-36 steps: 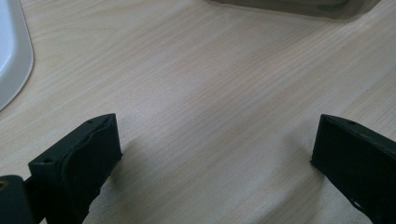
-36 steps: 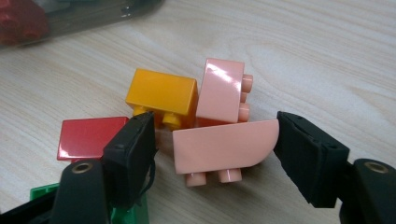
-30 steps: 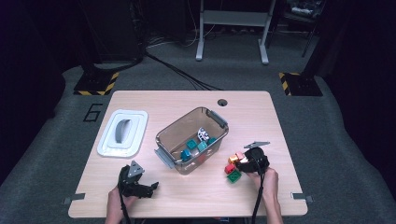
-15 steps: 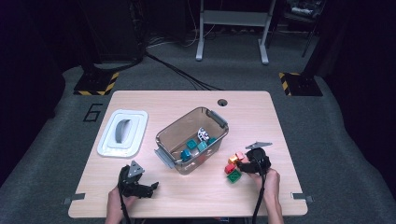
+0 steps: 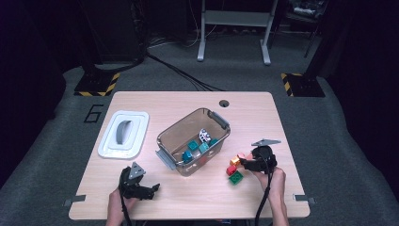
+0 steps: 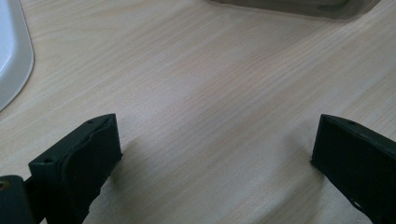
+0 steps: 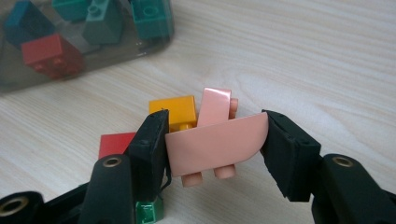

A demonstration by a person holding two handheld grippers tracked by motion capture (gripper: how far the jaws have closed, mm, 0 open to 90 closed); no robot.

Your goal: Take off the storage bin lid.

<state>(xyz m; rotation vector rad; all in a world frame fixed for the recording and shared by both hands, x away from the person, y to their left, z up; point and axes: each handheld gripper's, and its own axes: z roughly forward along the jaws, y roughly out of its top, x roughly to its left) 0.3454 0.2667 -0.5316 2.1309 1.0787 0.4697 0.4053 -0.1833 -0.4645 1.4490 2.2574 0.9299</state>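
Right gripper (image 7: 214, 140) clamps a pink block (image 7: 215, 142); orange block (image 7: 175, 111), red block (image 7: 114, 144) and green block (image 7: 148, 212) beside it remain unpacked. Several blocks already in the bin (image 5: 165, 136). Left gripper (image 6: 215, 154) open, idle.

My left claw (image 5: 153, 188) sits low near the front edge of the tabletop (image 5: 188, 101), its jaws spread wide with nothing between them, the hand (image 5: 115, 207) gripping from behind. My right claw (image 7: 215, 140) has its jaws pressed on a pink piece (image 7: 212, 140), forearm coming in from the near side.
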